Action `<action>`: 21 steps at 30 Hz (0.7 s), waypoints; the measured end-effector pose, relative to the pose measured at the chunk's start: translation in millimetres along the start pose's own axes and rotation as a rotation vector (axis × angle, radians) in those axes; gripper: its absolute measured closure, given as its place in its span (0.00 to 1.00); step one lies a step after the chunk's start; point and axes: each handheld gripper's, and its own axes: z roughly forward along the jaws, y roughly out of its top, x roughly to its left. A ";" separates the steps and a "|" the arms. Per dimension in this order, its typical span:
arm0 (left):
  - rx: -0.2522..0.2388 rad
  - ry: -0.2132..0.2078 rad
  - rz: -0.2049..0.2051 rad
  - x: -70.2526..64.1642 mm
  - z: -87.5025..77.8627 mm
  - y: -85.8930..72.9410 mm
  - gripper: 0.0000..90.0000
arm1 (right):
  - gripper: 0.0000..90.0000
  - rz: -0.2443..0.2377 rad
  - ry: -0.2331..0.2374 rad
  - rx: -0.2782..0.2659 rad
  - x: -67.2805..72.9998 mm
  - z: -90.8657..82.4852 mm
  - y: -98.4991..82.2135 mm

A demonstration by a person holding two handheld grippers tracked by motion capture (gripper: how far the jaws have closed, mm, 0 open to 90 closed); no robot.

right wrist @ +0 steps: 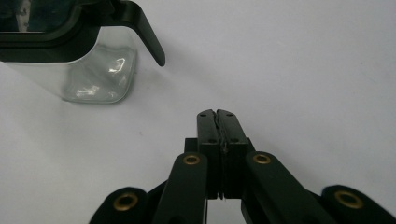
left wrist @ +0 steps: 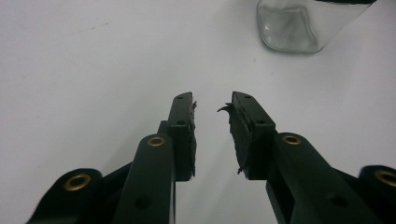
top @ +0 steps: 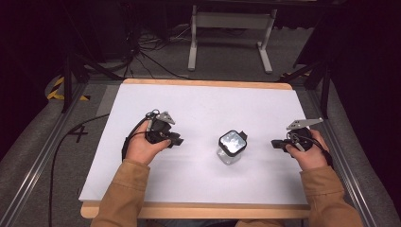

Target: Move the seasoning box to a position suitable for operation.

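The clear jar [top: 231,150] is flanked: left gripper [left wrist: 212,109] parted, right gripper [right wrist: 217,114] closed, empty; the lid tab should be approached squarely.

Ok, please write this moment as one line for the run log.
left gripper open, empty | right gripper shut, empty | lidded clear container upright between them, untouched

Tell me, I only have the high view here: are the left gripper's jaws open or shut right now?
Observer: The left gripper is open, a clear gap between its jaws, nothing in it.
Operator: And the right one?
Observer: The right gripper is shut, pads pressed together, empty.
Operator: Anything inside the jar?
Observer: The clear jar looks empty through its glass wall; its black lid is on, with a tab sticking out at one side.
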 end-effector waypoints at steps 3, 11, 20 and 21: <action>-0.014 -0.015 -0.043 0.0 -2.9 0.7 0.78 | 1.00 -0.003 0.001 -0.004 2.0 -1.2 -0.2; -0.046 0.030 0.004 -8.8 -1.5 11.1 0.85 | 1.00 -0.015 0.002 -0.007 4.6 -5.0 -4.1; -0.084 -0.024 0.003 -15.4 11.5 29.6 0.85 | 1.00 -0.007 -0.009 -0.017 6.0 -12.7 -12.6; -0.088 -0.018 0.006 -16.4 13.4 31.3 0.86 | 1.00 -0.006 -0.011 -0.019 5.9 -13.5 -13.9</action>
